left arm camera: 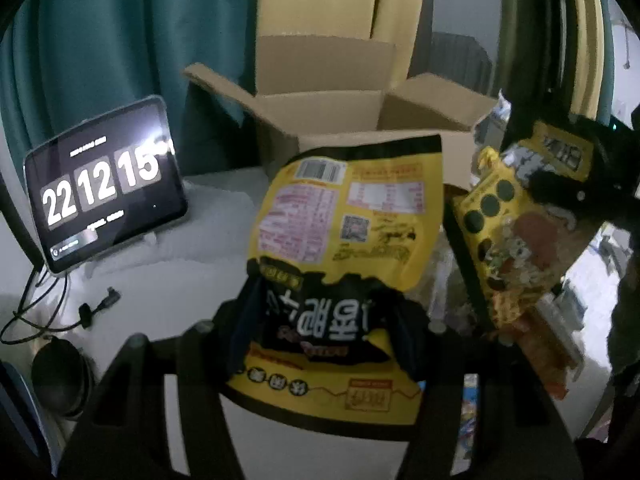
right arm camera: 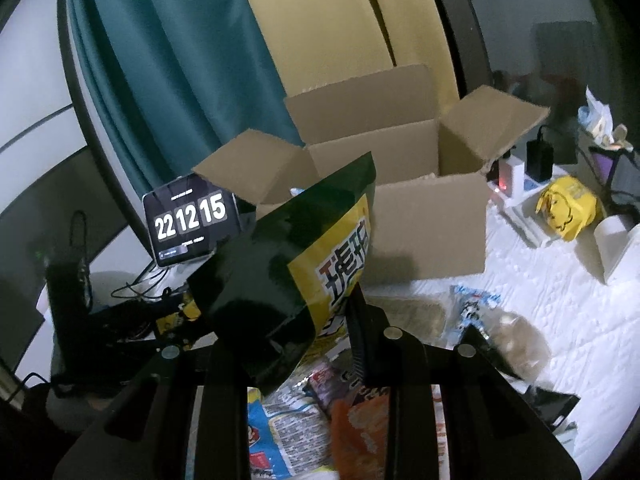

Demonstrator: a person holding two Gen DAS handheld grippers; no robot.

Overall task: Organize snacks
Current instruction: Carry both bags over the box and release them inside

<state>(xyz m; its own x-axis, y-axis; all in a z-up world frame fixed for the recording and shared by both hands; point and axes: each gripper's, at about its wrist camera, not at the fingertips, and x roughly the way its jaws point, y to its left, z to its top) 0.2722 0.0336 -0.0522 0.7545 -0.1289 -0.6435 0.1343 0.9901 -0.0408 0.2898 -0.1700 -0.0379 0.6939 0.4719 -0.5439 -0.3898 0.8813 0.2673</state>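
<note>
My left gripper (left arm camera: 326, 322) is shut on a yellow-and-black snack bag (left arm camera: 348, 216), held up with its printed back facing me, in front of an open cardboard box (left arm camera: 332, 116). My right gripper (right arm camera: 308, 332) is shut on another yellow-and-black snack bag (right arm camera: 296, 256), held above the table just short of the same box (right arm camera: 424, 220). That second bag also shows in the left wrist view (left arm camera: 508, 232), with the right gripper behind it. The box's flaps stand open and its inside is mostly hidden.
A tablet clock (left arm camera: 104, 188) (right arm camera: 190, 218) stands left of the box, with cables (left arm camera: 48, 312) beside it. Several loose snack packets (right arm camera: 360, 412) lie on the white table (right arm camera: 560, 320) below my right gripper. A yellow plush bag (right arm camera: 566, 206), chargers and a white cup stand at the right.
</note>
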